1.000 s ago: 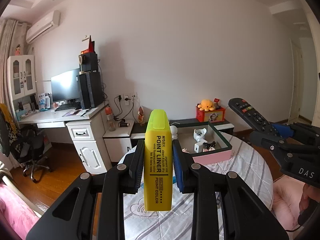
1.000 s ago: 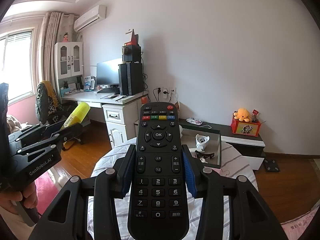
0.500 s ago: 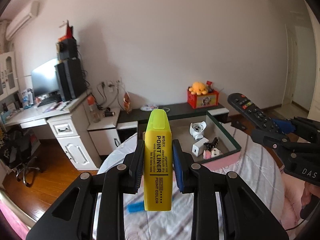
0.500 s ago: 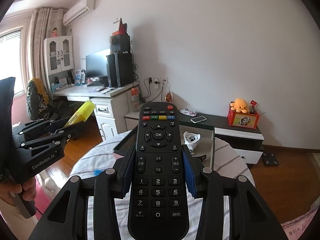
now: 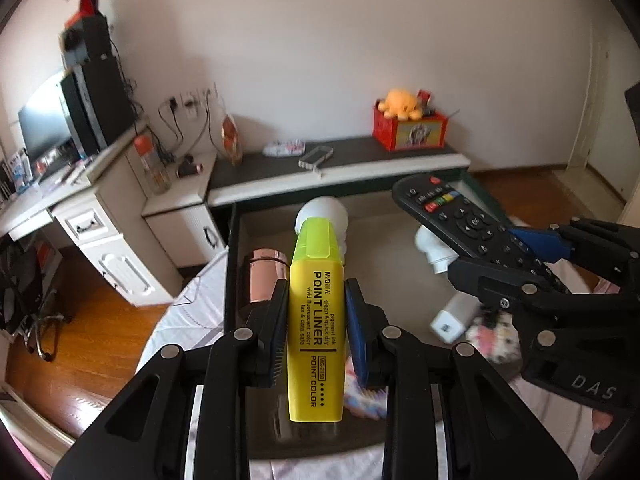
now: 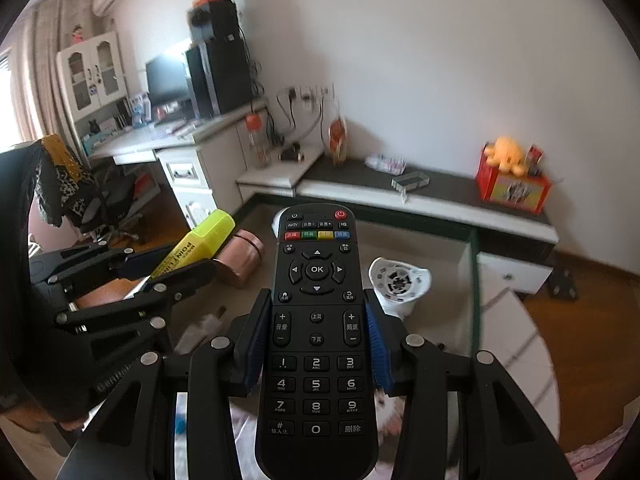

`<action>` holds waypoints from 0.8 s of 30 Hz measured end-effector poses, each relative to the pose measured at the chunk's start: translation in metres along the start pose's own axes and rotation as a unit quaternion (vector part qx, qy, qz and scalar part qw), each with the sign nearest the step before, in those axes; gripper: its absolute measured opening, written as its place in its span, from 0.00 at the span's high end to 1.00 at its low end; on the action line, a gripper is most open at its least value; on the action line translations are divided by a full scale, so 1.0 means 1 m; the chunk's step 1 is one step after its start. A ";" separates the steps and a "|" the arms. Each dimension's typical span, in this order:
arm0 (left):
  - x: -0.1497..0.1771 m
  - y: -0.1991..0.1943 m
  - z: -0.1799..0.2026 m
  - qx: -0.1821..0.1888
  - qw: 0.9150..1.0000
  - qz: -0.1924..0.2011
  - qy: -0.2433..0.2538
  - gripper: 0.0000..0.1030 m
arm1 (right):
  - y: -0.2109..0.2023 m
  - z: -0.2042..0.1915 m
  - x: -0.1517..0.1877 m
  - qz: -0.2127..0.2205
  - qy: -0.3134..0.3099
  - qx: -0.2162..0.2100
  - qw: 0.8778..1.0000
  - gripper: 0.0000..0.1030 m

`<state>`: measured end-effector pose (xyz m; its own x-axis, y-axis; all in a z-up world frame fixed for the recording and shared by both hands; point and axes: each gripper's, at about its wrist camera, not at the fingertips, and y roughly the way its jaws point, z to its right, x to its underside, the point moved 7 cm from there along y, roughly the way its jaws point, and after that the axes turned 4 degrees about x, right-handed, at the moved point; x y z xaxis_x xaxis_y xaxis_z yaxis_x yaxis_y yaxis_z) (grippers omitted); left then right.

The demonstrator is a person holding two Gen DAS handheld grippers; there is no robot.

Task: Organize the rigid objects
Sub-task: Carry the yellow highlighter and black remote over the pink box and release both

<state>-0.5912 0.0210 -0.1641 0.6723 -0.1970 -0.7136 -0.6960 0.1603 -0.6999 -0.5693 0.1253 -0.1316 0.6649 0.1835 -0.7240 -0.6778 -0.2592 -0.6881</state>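
Striped cloth covers the table [image 5: 188,312] under a green-rimmed tray [image 5: 230,280]; hand-held grippers clamp highlighter [image 5: 316,332] and remote [image 6: 316,344].

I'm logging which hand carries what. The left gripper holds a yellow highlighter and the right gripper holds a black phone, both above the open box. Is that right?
Not quite. The right gripper holds a black remote control, not a phone; the right wrist view shows its number keys and OK pad. The rest stands: the left gripper holds the yellow highlighter above the open box.

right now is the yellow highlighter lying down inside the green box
No, the yellow highlighter is clamped in the left hand-held gripper, held above the green-rimmed box.
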 end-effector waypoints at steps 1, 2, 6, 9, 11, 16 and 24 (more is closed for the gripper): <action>0.000 0.005 -0.001 -0.002 1.000 -0.004 0.001 0.74 | 0.012 0.001 0.000 -0.014 -0.001 0.001 1.000 0.57; -0.001 0.013 -0.001 -0.004 1.000 -0.012 0.002 0.74 | 0.019 0.003 -0.001 -0.022 0.000 0.003 1.000 0.57; 0.001 0.030 0.002 -0.013 1.000 -0.028 0.007 0.74 | 0.044 0.008 0.003 -0.050 0.008 0.000 0.999 0.57; 0.002 0.039 0.002 -0.012 0.999 -0.036 0.010 0.74 | 0.054 0.014 0.004 -0.063 0.016 0.000 0.998 0.57; 0.003 0.042 0.004 -0.013 0.999 -0.037 0.015 0.74 | 0.058 0.018 0.005 -0.069 0.023 0.001 0.997 0.57; 0.005 0.049 0.004 -0.019 0.999 -0.044 0.019 0.74 | 0.065 0.021 0.006 -0.077 0.047 -0.013 0.996 0.56; 0.007 0.040 0.005 -0.021 0.999 -0.035 0.023 0.57 | 0.056 0.016 0.001 -0.074 0.052 -0.016 0.996 0.45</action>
<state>-0.6134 0.0305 -0.1968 0.7080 -0.2509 -0.6602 -0.6585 0.1034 -0.7454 -0.6118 0.1265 -0.1722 0.7866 0.1229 -0.6051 -0.5611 -0.2667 -0.7836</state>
